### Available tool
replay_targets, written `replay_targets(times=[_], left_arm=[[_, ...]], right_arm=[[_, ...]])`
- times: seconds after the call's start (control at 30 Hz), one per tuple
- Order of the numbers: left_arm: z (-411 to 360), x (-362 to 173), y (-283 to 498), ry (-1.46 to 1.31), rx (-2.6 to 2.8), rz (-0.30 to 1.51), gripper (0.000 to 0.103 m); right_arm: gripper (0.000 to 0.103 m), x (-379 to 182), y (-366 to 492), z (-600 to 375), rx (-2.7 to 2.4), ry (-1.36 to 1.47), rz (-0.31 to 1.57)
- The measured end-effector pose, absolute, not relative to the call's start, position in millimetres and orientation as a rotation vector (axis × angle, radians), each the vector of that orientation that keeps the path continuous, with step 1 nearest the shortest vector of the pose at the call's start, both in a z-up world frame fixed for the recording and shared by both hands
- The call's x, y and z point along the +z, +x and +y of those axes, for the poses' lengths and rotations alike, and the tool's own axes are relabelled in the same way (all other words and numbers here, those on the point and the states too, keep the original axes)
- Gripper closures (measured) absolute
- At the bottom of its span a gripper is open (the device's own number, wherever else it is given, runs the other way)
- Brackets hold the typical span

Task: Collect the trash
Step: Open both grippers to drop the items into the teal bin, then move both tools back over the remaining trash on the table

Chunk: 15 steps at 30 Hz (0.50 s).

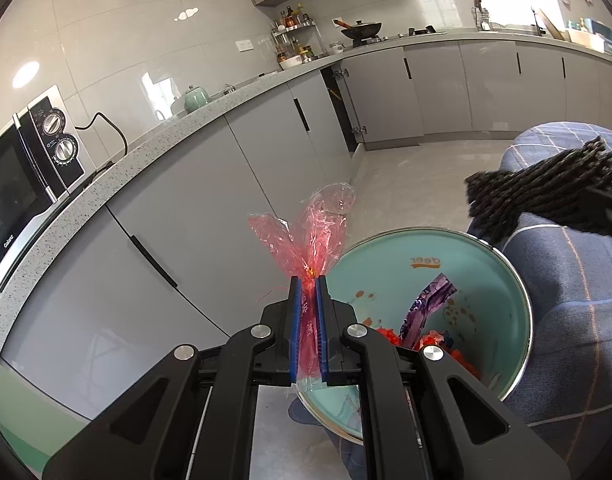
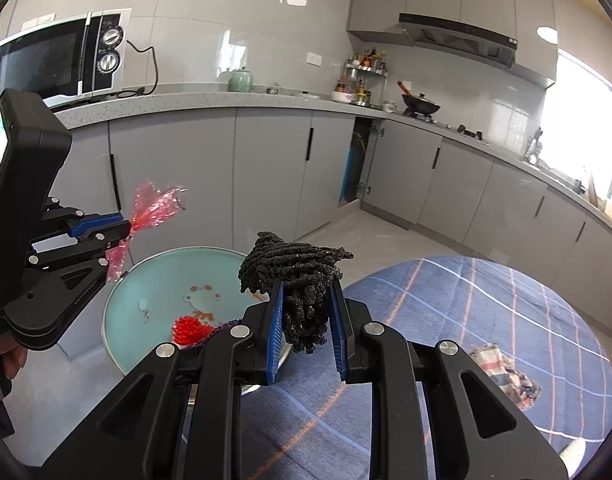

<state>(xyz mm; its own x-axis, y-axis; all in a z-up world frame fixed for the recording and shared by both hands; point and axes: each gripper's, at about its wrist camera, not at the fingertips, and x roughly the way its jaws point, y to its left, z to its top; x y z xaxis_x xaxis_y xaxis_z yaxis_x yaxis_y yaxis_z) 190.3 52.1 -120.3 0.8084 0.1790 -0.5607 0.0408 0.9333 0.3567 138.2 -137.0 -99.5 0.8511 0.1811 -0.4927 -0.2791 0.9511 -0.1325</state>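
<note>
Teal basin (image 2: 162, 276), lower centre, already holds red and purple scraps — both grippers hover by it, the left gripper (image 1: 308, 280) clamping a red cellophane wrapper (image 1: 314, 232), the right gripper (image 2: 306, 300) a black knotted bundle (image 2: 294, 264); neither dropped yet.

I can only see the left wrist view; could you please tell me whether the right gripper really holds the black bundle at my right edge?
Observer: Yes. The right gripper has its fingers closed on both sides of the black corded bundle.
Operator: Thank you. Is anything else lying on the blue plaid cover?
Observer: A crumpled checked rag lies on the blue plaid cover, to the right of that gripper.
</note>
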Motion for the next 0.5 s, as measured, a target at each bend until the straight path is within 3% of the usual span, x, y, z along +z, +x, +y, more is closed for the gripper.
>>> replay_targets(times=[0.1,0.13,0.17,0.23,0.27,0.37,0.5], left_arm=[[51.5,-120.9,190.4,0.365,0.077,0.625,0.092],[51.8,-121.1,190.4,0.365,0.074,0.628,0.091],[51.3,-121.7,190.5,0.362,0.066,0.632,0.086],[50.2,-121.9,190.1,0.363,0.071,0.627,0.071],[50.1,-121.0,189.5,0.364,0.078,0.619,0.053],[48.8,-119.5,188.3,0.364,0.073,0.612,0.05],[47.3,-121.2,189.0,0.369,0.091,0.614,0.037]], right_arm=[[0.07,-104.7,143.1,-131.2,0.272,-0.209,0.516],[0.057,-106.5,143.7,-129.4,0.275,-0.216,0.514],[0.052,-107.6,144.3,-128.5,0.278,-0.214,0.513],[0.049,-110.4,145.7,-129.4,0.273,-0.208,0.519],[0.044,-110.9,145.7,-131.7,0.271,-0.199,0.522],[0.039,-110.6,145.0,-137.8,0.258,-0.185,0.522],[0.038,-109.1,143.9,-147.2,0.233,-0.163,0.533]])
